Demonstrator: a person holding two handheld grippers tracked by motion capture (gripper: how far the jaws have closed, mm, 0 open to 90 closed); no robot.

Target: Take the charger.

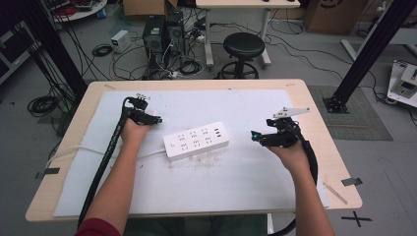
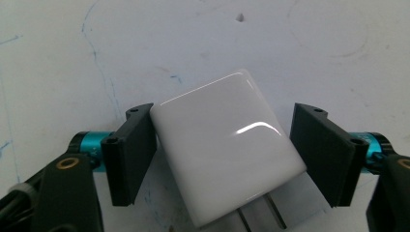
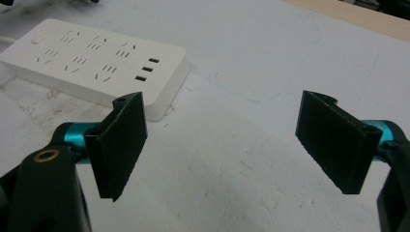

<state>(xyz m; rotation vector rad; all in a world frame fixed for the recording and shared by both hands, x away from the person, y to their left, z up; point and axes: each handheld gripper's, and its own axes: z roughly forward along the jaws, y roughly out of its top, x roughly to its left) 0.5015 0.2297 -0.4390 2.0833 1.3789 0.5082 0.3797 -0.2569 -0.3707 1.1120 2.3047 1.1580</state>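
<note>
While the left gripper's (image 2: 223, 159) jaws stand either side of a glossy white plug adapter (image 2: 227, 152), one pad already meets the adapter's edge and the other stands just off its opposite face, so nothing is pinched yet. The adapter lies flat on the white mat (image 2: 72, 58), skewed between the pads, its two metal prongs (image 2: 263, 215) pointing back toward the gripper body; that leaves the broad smooth sides free for the pads, and judging by this the prongs would stay clear for a socket.

In the high view the left gripper (image 1: 147, 117) sits low at the far left of the surface, tipped steeply down, with the forearm running straight in from the near edge and the cable trailing along it. The power strip (image 1: 196, 141) lies in the middle of the mat, sockets up, angled slightly, its cord leading off left.

On the right, the right gripper's (image 3: 232, 145) jaws are spread wide with only bare mat between them. It (image 1: 265, 136) rests low near the strip's right end, pointing left toward it, wrist level, likely placed to steady the strip.
</note>
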